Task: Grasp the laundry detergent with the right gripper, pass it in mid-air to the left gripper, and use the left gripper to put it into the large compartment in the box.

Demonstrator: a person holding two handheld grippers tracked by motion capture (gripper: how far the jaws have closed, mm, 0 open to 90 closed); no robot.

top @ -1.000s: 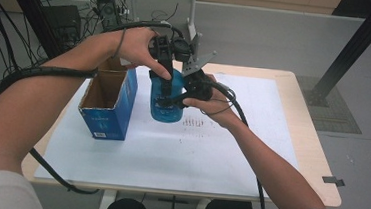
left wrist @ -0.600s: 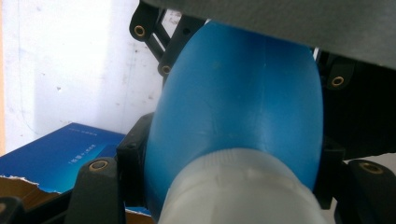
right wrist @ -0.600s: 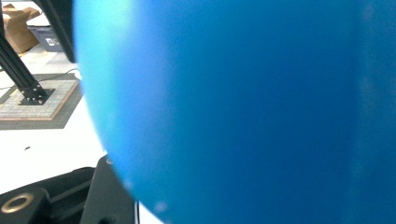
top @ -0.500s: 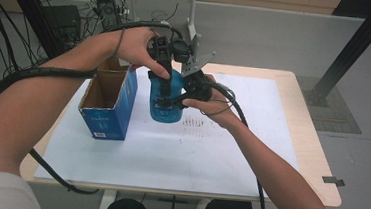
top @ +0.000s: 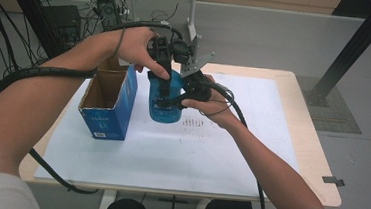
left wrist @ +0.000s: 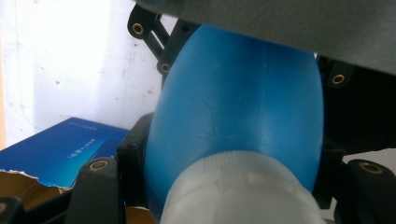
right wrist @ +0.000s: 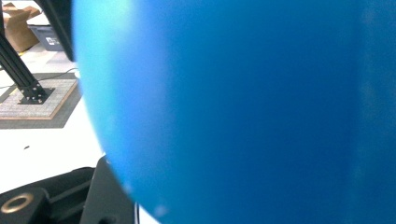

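Blue bottle is standing upright on the white sheet covering the table, right around the middle, with the open blue cardboard box just beside it at about 9 o'clock. Left gripper comes down from 12 o'clock and is clamped tight on the bottle's whitish cap. Right gripper reaches in from 3 o'clock and is squeezed closed on the bottle's body, whose blue wall sits right up against its camera.
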